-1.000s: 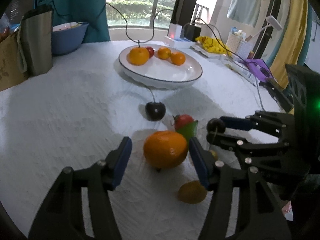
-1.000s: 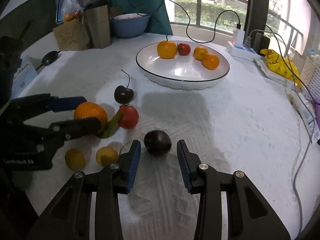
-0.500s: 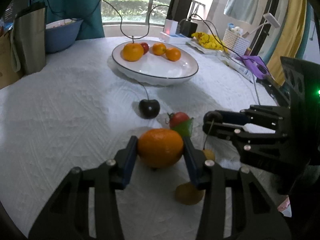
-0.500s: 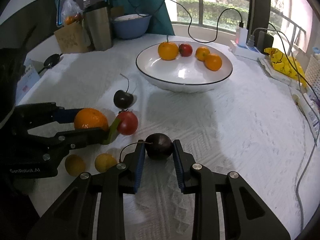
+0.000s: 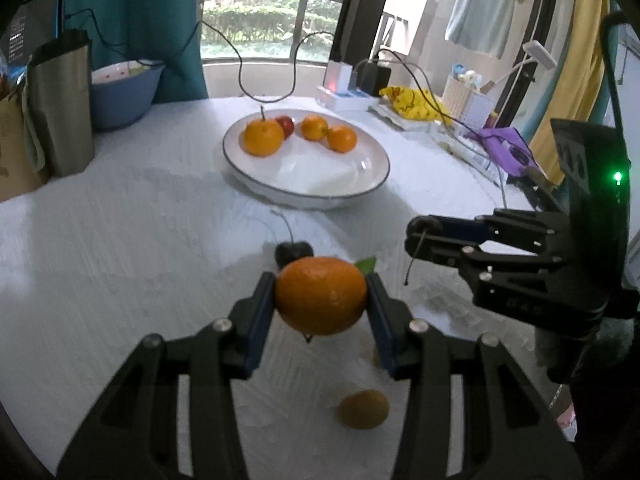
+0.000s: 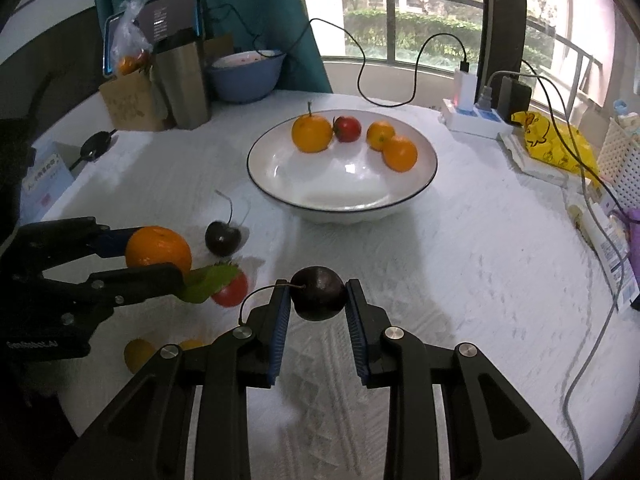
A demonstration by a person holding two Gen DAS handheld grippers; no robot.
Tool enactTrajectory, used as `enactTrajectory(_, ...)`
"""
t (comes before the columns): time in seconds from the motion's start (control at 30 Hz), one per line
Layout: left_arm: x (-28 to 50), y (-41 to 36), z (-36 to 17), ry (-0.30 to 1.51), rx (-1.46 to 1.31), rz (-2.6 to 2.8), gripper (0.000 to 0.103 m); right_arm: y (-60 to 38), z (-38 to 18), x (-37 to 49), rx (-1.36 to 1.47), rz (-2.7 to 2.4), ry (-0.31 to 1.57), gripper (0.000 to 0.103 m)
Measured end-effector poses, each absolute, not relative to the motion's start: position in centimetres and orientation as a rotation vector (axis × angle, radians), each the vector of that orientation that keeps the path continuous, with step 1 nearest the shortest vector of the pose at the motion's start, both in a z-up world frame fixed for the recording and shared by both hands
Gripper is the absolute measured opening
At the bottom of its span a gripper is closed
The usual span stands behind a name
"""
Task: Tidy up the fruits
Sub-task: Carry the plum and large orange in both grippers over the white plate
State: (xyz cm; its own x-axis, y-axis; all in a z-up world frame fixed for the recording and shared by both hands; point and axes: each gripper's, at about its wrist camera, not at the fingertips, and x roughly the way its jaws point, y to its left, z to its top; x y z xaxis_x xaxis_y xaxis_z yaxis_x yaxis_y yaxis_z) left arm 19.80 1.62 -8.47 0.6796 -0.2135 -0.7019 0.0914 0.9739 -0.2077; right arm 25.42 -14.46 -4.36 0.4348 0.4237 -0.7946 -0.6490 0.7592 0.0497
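My left gripper point(image 5: 321, 300) is shut on an orange point(image 5: 321, 295) and holds it above the white tablecloth; the orange also shows in the right wrist view point(image 6: 158, 247). My right gripper point(image 6: 318, 304) is shut on a dark cherry point(image 6: 319, 293) with a stem, also lifted. A white bowl point(image 6: 280, 188) farther back holds three oranges and a small red fruit point(image 6: 347, 128). On the cloth lie another dark cherry point(image 6: 222, 237), a red fruit with a green leaf point(image 6: 230, 291) and two small yellow fruits point(image 6: 138, 354).
A steel tumbler point(image 6: 182, 80), paper bag point(image 6: 128, 100) and blue bowl point(image 6: 246, 76) stand at the back left. A power strip point(image 6: 476, 118) with cables, a yellow bag point(image 6: 552, 142) and a white basket point(image 6: 622, 160) line the right side.
Both grippers closed on their fruit, the left on the orange and the right on the cherry, and have lifted them off the cloth.
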Motion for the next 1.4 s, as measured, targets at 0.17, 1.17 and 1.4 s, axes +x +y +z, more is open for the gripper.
enactTrajectory(0.17,20.6,1.7,-7.5,0.790,-0.150,-0.169,0.046,-14.5,-3.8,26.2,-0.276,0.676,0.883,0.030)
enactTrajectory(1.17,27.2,3.1,-4.1,0.713,-0.138,-0.183,0.046,-14.1,-1.9,32.7,-0.238,0.655,0.848,0.030)
enactTrajectory(1.4,29.1,3.1,-3.8,0.690,-0.138,-0.188,0.046,-14.0,-1.5,34.0,-0.221,0.649,0.834,0.030)
